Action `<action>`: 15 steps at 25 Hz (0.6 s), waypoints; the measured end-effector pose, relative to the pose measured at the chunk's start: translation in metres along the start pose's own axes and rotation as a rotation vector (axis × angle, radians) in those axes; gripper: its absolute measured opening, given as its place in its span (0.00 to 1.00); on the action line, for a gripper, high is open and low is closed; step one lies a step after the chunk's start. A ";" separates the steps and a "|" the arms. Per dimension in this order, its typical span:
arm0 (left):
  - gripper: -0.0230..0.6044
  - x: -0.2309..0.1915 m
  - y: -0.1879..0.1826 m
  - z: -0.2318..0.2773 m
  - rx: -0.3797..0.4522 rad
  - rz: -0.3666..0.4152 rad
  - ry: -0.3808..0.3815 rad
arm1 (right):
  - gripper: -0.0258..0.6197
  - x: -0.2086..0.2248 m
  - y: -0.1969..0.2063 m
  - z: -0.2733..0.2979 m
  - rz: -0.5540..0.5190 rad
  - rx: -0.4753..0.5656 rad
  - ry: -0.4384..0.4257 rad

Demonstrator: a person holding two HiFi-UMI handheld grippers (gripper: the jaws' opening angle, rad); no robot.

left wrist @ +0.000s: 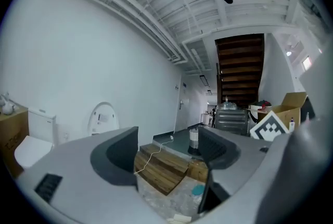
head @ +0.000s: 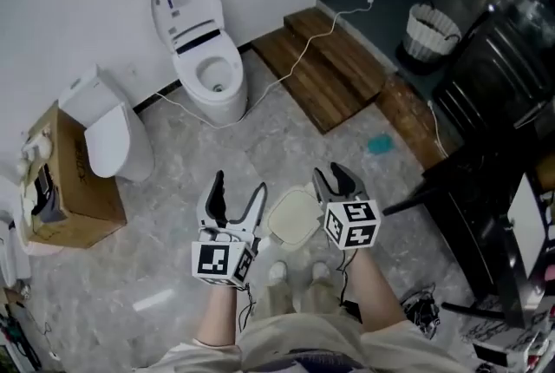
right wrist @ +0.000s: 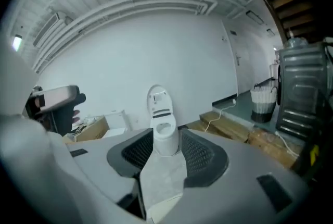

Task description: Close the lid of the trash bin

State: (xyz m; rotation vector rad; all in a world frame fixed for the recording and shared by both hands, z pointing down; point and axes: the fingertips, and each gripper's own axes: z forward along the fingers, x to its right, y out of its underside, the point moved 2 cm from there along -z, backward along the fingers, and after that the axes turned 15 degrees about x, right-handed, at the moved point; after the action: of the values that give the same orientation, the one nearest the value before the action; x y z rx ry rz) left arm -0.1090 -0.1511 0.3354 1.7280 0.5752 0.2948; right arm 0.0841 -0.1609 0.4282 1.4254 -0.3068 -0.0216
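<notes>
The cream, rounded-square trash bin stands on the grey marbled floor in the lower middle of the head view, seen from straight above. Its top shows as one flat pale panel, so the lid appears to lie down on it. The bin sits between the two tongs, just beyond the person's pale shoes.

The left tongs hang just left of the bin with their dark jaws spread apart. The left gripper view shows only floor and the room between them. The right tongs hang at the bin's upper right edge, also spread apart. The right gripper view shows bare floor between them, and they grip nothing. Whether they touch the bin cannot be told.

Farther up, a white toilet with its seat cover raised stands against the white wall. At the left of the frame a second white toilet with a boxy tank stands beside a brown cardboard box.

In the upper middle lie brown wooden plank steps, with a thin white cable trailing across them. A small teal scrap lies on the floor below the steps. A white slatted basket stands at the upper right, and a black metal rack fills the right edge.
</notes>
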 end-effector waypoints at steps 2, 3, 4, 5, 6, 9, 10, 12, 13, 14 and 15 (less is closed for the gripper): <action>0.58 0.018 -0.017 -0.012 -0.003 0.006 0.005 | 0.31 -0.003 -0.039 -0.029 -0.046 0.022 -0.023; 0.53 0.026 -0.023 -0.018 -0.009 0.023 0.005 | 0.29 -0.003 -0.051 -0.042 -0.060 0.031 -0.033; 0.45 0.032 -0.026 -0.022 -0.015 0.046 0.005 | 0.27 -0.004 -0.060 -0.054 -0.066 0.042 -0.040; 0.34 0.037 -0.029 -0.026 -0.019 0.070 0.008 | 0.25 -0.004 -0.066 -0.065 -0.066 0.053 -0.044; 0.26 0.043 -0.031 -0.028 -0.019 0.091 0.013 | 0.23 -0.003 -0.068 -0.074 -0.065 0.062 -0.047; 0.05 0.056 -0.038 -0.028 -0.018 0.150 0.015 | 0.19 -0.002 -0.068 -0.092 -0.062 0.077 -0.051; 0.04 0.060 -0.040 -0.027 -0.021 0.171 0.016 | 0.18 -0.004 -0.068 -0.095 -0.059 0.084 -0.056; 0.03 0.069 -0.047 -0.024 -0.015 0.202 0.027 | 0.13 -0.010 -0.069 -0.101 -0.064 0.104 -0.083; 0.03 0.073 -0.049 -0.023 -0.008 0.210 0.028 | 0.09 -0.015 -0.070 -0.103 -0.075 0.114 -0.103; 0.03 0.074 -0.051 -0.022 -0.004 0.213 0.026 | 0.06 -0.020 -0.070 -0.103 -0.090 0.120 -0.122; 0.03 0.075 -0.050 -0.022 -0.005 0.211 0.021 | 0.05 -0.025 -0.071 -0.103 -0.104 0.126 -0.139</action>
State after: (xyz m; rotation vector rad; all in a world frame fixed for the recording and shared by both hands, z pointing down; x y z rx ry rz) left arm -0.0674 -0.0863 0.2837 1.7851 0.4067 0.4627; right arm 0.0949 -0.0670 0.3430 1.5669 -0.3528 -0.1902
